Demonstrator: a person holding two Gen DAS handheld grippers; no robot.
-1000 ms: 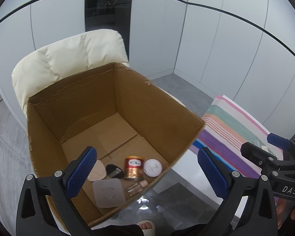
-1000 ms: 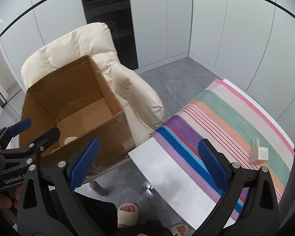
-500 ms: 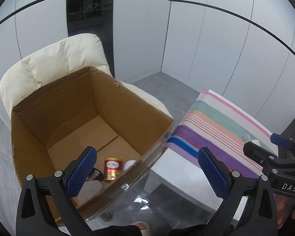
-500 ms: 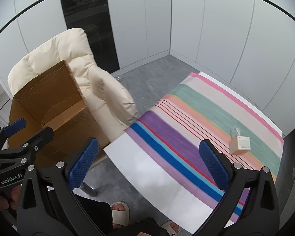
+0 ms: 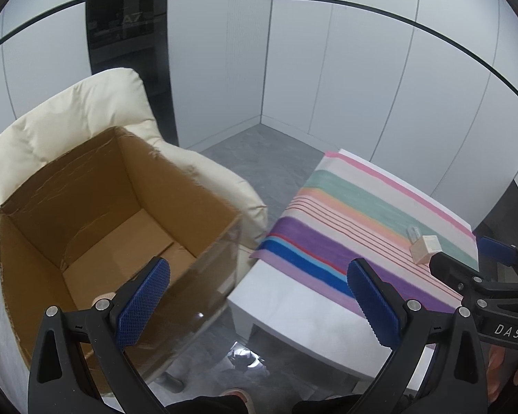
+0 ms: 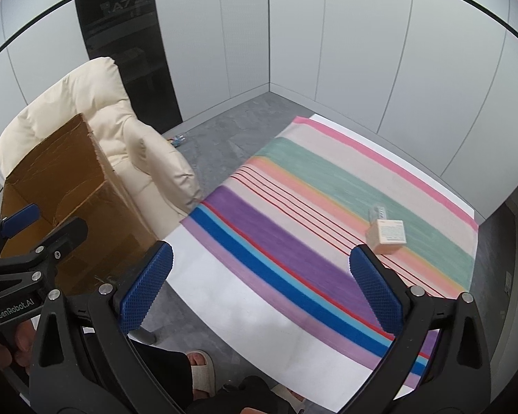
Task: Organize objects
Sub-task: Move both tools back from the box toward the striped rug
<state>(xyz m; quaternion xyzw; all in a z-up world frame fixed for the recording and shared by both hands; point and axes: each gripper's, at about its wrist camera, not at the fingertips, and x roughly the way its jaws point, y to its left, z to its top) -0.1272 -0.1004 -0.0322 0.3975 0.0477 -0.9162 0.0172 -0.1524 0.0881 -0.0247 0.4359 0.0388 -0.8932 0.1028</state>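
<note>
Sitting on the striped cloth toward the table's far right, a small beige box has a little clear item just beyond it. Both the right gripper and left gripper hover with fingers spread wide, empty. Left stands an open cardboard box on a cream armchair.

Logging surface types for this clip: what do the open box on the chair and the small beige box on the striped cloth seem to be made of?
Open box: brown corrugated cardboard, matte, with ragged torn edges and glossy clear tape on its outer wall. Small beige box: probably thin printed carton, matte, with sharp folded edges and fine print on one face.
</note>
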